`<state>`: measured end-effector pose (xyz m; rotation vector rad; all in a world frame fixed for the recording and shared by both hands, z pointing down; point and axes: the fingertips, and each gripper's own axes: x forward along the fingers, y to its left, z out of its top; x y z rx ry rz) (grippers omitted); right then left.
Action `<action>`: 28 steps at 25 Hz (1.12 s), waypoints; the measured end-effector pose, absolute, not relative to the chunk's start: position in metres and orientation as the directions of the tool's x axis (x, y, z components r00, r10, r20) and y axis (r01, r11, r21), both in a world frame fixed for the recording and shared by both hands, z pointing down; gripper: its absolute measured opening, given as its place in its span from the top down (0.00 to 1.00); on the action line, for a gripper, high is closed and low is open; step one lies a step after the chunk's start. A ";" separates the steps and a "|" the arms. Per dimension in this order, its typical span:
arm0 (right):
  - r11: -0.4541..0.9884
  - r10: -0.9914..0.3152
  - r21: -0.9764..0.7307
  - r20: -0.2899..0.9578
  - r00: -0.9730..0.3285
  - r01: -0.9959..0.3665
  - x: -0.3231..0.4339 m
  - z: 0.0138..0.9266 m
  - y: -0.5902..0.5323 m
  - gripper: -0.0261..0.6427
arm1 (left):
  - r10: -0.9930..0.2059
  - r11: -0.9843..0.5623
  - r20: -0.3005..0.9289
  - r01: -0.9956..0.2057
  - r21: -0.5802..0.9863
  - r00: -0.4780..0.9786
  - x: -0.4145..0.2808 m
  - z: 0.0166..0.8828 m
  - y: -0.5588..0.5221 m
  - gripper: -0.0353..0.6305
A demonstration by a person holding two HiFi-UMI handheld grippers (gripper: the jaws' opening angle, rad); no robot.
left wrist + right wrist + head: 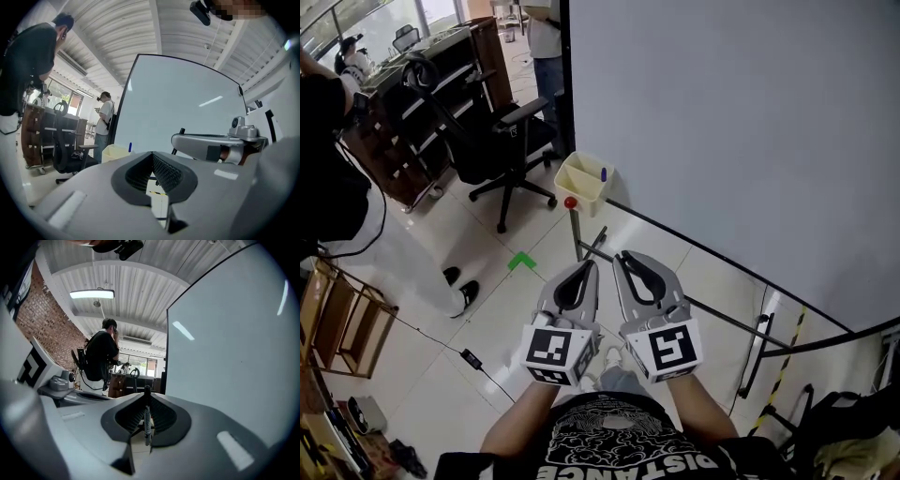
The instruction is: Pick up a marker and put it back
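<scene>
- My right gripper (146,391) grips a thin dark marker (147,420) — upright between its pads.
- My left gripper (152,154) is pressed closed, empty.
- Yellow bin (581,184) ahead, beside the whiteboard (722,122).

The whiteboard (731,131) runs off the head view's top and right edges. By its left edge a person (547,42) is cropped at the top; a blue marker (603,174) shows only its tip above the yellow bin (579,189).

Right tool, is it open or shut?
Shut on a marker. In the right gripper view, the right tool has its jaws pinching the thin dark marker, which stands upright between them.
</scene>
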<state>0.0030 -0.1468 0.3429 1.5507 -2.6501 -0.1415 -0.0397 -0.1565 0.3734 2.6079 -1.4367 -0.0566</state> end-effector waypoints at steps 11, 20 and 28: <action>0.487 -0.872 0.124 0.011 -0.489 -0.865 0.000 0.342 -0.129 0.92 | -0.834 -0.535 0.054 -0.830 0.157 0.548 -0.038 0.376 -0.140 0.94; 0.491 -0.869 0.128 0.006 -0.494 -0.862 -0.001 0.341 -0.124 0.92 | -0.833 -0.538 0.058 -0.829 0.152 0.551 -0.036 0.375 -0.134 0.94; 0.496 -0.866 0.130 0.000 -0.500 -0.859 -0.002 0.337 -0.137 0.92 | -0.836 -0.531 0.052 -0.829 0.175 0.546 -0.039 0.375 -0.146 0.94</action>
